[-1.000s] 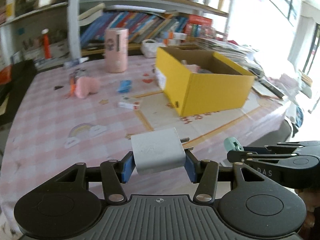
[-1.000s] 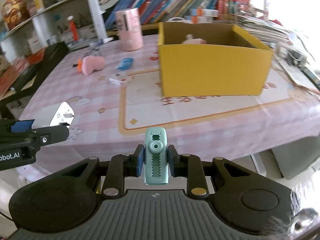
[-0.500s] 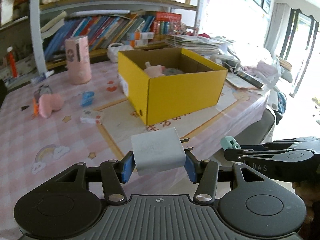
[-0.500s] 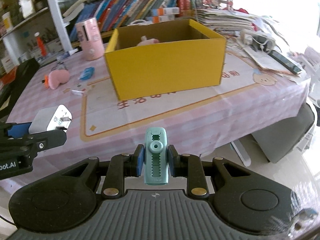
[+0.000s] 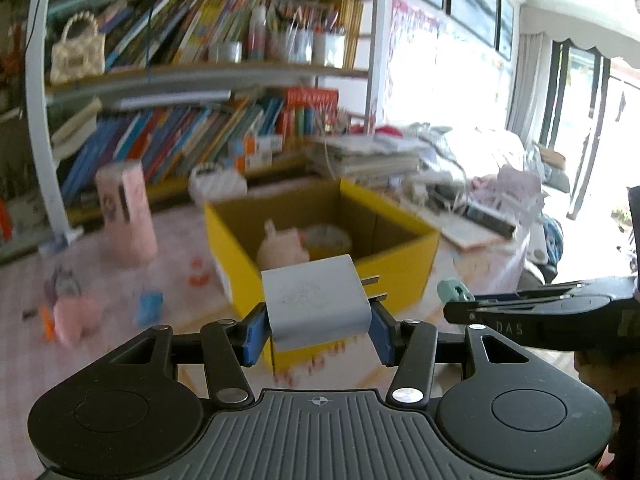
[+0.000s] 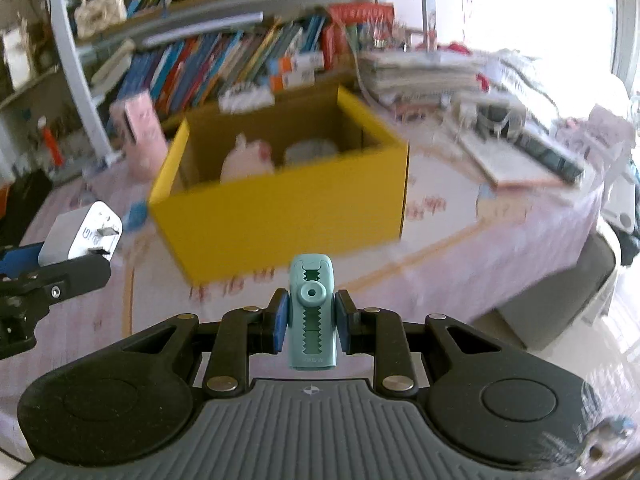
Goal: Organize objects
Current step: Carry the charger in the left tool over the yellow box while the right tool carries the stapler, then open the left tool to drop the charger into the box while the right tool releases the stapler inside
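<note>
My left gripper is shut on a white plug adapter, held in the air in front of the yellow box. It also shows in the right wrist view at the left. My right gripper is shut on a teal clip-like sharpener, also in the air before the yellow box. The sharpener's tip shows in the left wrist view. Inside the box lie a pink plush toy and a round white object.
On the pink checked tablecloth stand a pink cylinder, a pink plush and a small blue item. Bookshelves fill the back. Stacked papers and clutter lie right of the box.
Both grippers have risen and tilted up with their objects, closer to the yellow box, so its inside now shows. The views are blurred by motion.
</note>
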